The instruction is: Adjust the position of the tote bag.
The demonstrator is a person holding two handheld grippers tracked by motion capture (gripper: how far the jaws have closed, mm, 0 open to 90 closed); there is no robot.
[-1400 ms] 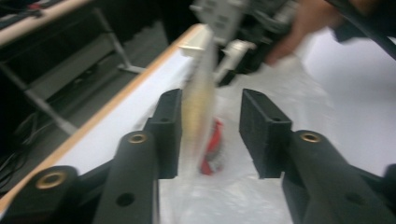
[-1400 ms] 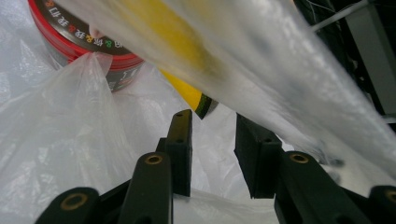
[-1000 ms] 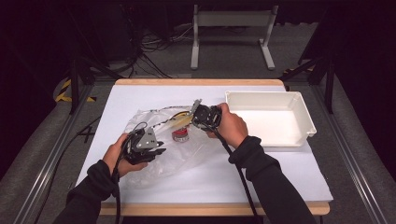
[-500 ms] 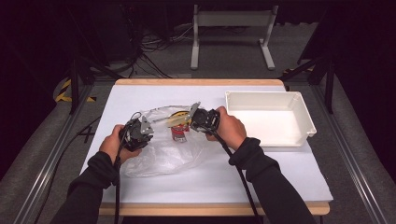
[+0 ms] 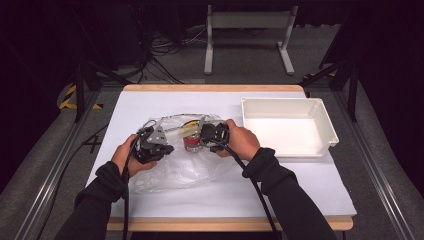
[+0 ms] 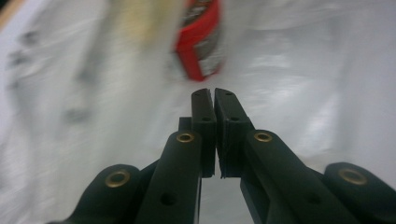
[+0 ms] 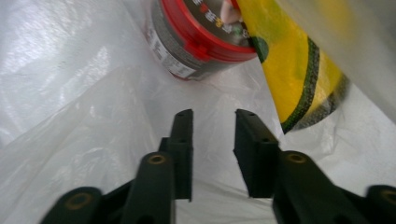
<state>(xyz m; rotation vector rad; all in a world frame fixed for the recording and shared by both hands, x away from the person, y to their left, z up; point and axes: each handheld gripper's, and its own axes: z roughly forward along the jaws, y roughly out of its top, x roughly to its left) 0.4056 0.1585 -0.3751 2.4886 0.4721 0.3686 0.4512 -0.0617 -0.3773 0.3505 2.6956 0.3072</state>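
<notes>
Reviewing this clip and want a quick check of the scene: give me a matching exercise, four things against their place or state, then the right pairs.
Things:
1. left gripper
2. right gripper
3. red-lidded can
4. white tray

Place or state:
A. jaws apart, nothing between them
B. at the table's right side, with nothing in it
C. inside the clear plastic bag
D. jaws together

Pairs: 1-D, 2-A, 3-C, 4-B

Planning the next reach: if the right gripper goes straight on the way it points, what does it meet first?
Probably the red-lidded can, straight ahead of the right gripper, though clear bag film may come first.
</notes>
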